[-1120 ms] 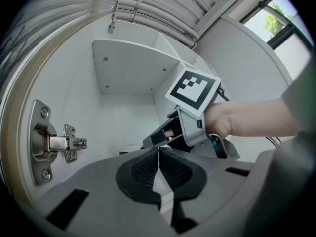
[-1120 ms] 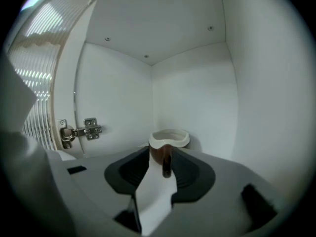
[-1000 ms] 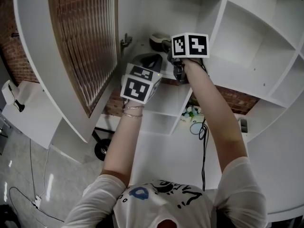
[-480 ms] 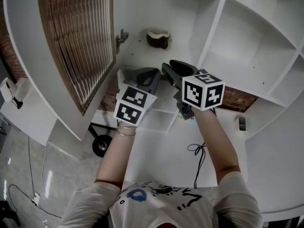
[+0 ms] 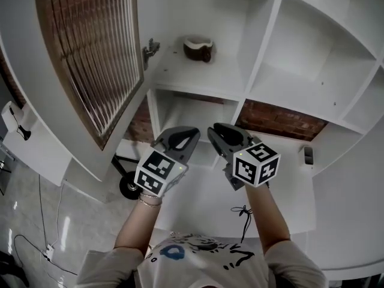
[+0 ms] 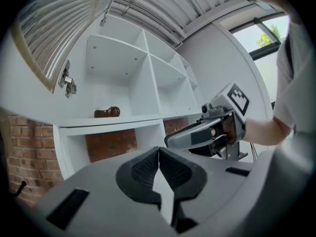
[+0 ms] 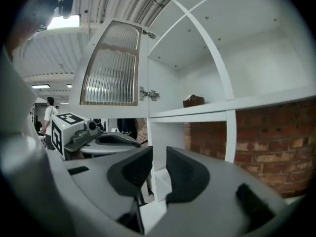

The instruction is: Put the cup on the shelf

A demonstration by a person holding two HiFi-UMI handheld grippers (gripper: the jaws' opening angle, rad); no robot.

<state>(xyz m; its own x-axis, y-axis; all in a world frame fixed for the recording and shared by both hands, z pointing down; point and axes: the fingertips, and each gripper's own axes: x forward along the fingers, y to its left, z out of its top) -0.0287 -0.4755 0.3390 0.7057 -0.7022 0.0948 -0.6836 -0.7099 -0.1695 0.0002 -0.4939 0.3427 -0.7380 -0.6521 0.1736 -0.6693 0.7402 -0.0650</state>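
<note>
The brown cup (image 5: 198,48) stands upright on the white shelf (image 5: 180,80) in the upper left compartment, near its back wall; it also shows small in the left gripper view (image 6: 107,112) and the right gripper view (image 7: 194,100). Both grippers hang side by side well below it, in front of the lower compartment, pointing level. My left gripper (image 5: 189,133) has its pads (image 6: 148,169) pressed together on nothing. My right gripper (image 5: 215,131) stands open; its jaws have just been closing, with a narrow gap (image 7: 159,171) and nothing between them.
A cabinet door (image 5: 90,53) with ribbed glass hangs open at the left of the cup's compartment. More white compartments (image 5: 312,53) lie to the right, with brick wall (image 5: 282,120) behind the lower ones. A white table (image 5: 198,203) carries a cable (image 5: 243,212).
Both grippers have drawn back and come down from the cup's compartment to the level below. The right gripper, close by the cup a second ago, is now far from it; the cup stays.
</note>
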